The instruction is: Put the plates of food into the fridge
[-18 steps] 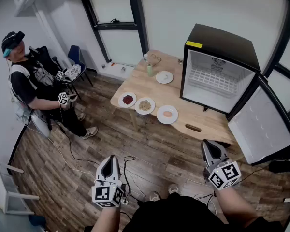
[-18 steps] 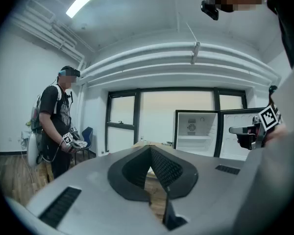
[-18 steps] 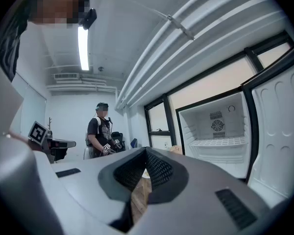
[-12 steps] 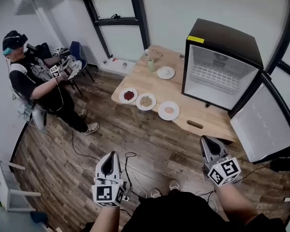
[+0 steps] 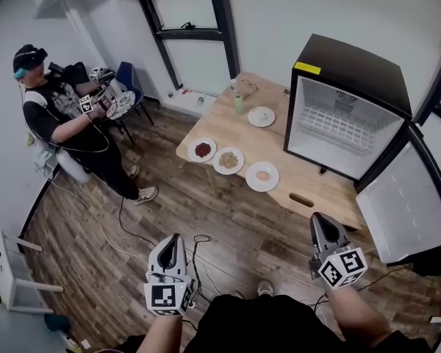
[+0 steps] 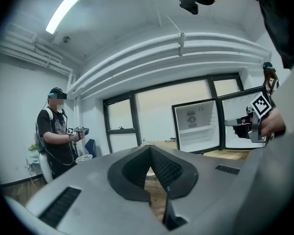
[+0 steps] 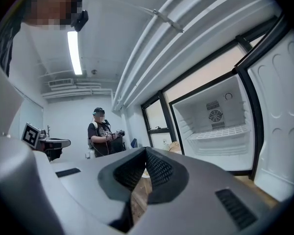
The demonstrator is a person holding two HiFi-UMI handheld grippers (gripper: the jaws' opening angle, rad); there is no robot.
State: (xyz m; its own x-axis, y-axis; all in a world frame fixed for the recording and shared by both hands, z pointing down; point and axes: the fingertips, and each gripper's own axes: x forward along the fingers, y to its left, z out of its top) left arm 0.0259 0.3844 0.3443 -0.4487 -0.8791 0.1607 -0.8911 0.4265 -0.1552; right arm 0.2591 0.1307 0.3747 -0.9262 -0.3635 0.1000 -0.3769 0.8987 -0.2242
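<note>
Several white plates of food stand on the wooden table [image 5: 301, 176]: one with red food [image 5: 202, 150], one with grains [image 5: 228, 160], one with a pale orange piece [image 5: 262, 176], and a fourth [image 5: 262, 116] farther back. On the table's right end the black mini fridge [image 5: 345, 116] stands open and bare inside, its door [image 5: 408, 197] swung toward me. My left gripper [image 5: 172, 239] and right gripper [image 5: 320, 218] hang over the floor, well short of the table. Both are shut and hold nothing; each gripper view shows the jaws meeting, left gripper [image 6: 149, 150], right gripper [image 7: 146, 152].
A green bottle [image 5: 239, 103] stands near the table's far edge. At the left a person [image 5: 66, 116] holds another pair of grippers beside a blue chair [image 5: 128, 79]. Cables [image 5: 132, 226] trail across the wood floor. A white stand [image 5: 7, 278] sits at the lower left.
The person at the left has raised their grippers to chest height. The head view has shifted slightly, so the table and fridge sit farther right. My grippers have barely moved.
</note>
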